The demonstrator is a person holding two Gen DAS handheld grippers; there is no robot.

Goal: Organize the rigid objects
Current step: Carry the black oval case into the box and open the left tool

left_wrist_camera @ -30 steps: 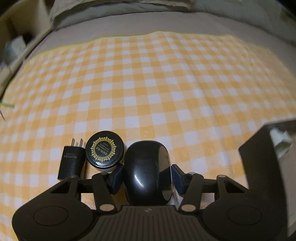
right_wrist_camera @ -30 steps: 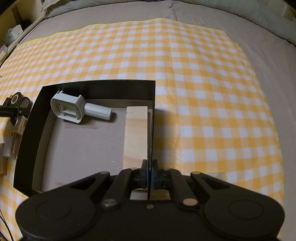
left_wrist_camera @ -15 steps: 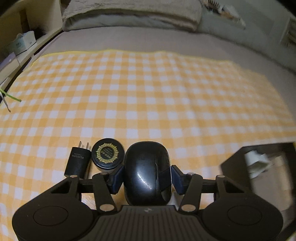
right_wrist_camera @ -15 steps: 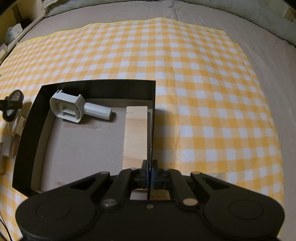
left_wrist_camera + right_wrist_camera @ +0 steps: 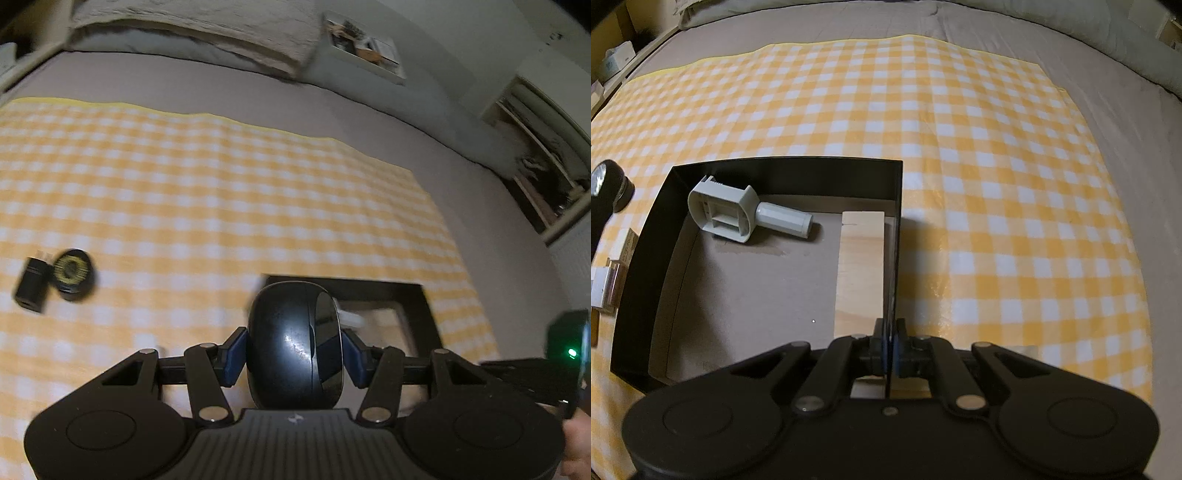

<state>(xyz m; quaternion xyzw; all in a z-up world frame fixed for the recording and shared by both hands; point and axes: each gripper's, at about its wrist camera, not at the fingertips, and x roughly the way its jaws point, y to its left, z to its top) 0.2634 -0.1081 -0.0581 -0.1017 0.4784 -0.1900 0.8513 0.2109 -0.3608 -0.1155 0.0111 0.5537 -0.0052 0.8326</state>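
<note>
My left gripper (image 5: pixel 294 352) is shut on a glossy black computer mouse (image 5: pixel 293 343) and holds it in the air just before the black box (image 5: pixel 424 306). My right gripper (image 5: pixel 889 349) is shut on the right wall of that black box (image 5: pixel 896 236). Inside the box lie a grey plastic tool with a handle (image 5: pixel 746 214) and a wooden block (image 5: pixel 860 266). A black charger plug (image 5: pixel 32 283) and a round black tin with a gold pattern (image 5: pixel 74 273) lie together on the checked cloth at the left. The mouse also shows at the left edge of the right wrist view (image 5: pixel 605 184).
The yellow checked cloth (image 5: pixel 997 184) covers a grey bed. Small boxes (image 5: pixel 609 280) lie left of the black box. Pillows (image 5: pixel 192 26) and shelves (image 5: pixel 546 173) stand beyond the bed.
My left gripper has lifted the mouse off the cloth and swung right toward the black box, leaving the plug and tin behind. My right gripper has not moved.
</note>
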